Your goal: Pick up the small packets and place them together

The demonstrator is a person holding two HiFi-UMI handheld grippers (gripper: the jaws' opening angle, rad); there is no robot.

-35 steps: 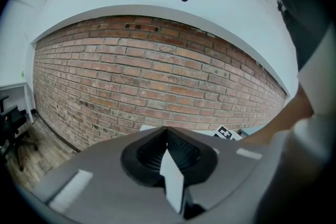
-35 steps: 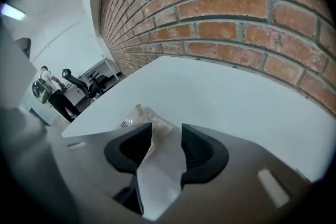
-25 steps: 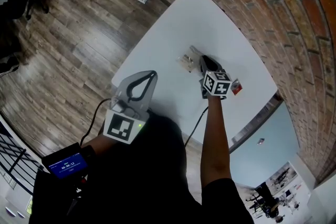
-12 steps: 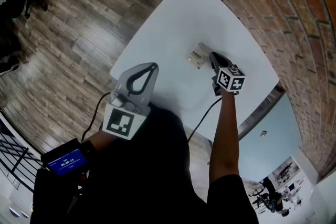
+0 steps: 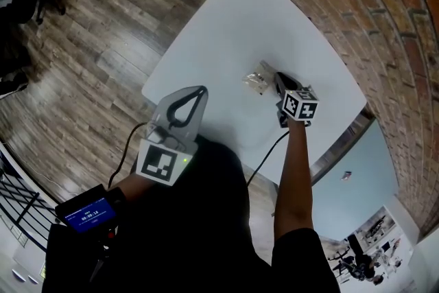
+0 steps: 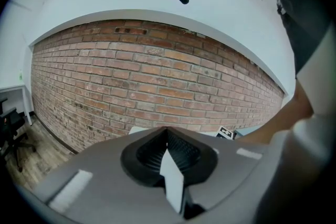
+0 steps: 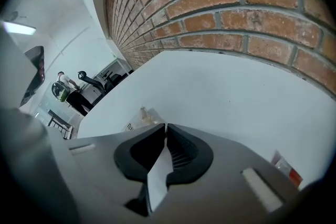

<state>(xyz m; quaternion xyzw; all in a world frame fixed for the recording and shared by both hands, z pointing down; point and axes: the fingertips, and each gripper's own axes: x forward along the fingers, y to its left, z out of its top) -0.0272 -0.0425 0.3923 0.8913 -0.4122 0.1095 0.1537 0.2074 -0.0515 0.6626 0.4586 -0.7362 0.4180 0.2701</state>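
Left gripper [image 5: 199, 91] hovers by the near corner of the white table [image 5: 233, 17], jaws together, nothing in them. Right gripper [image 5: 278, 77] tilts down, jaws just pinched closed, empty too. Clear packets [image 5: 258, 77] lie right at its tip, and a red packet [image 7: 286, 168] lies off to its side.

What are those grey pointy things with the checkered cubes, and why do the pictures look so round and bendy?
Those are claws that a person holds, one in each hand. The head view comes from a camera on the person's head, looking down at the white table. The other two come from cameras riding on the claws; their wide lenses bend everything. Small clear packets lie on the table, and a red packet lies apart. The left claw is closed and empty. The right claw has just been closing beside the clear packets; its tips look shut, and I can't tell whether they nip one.
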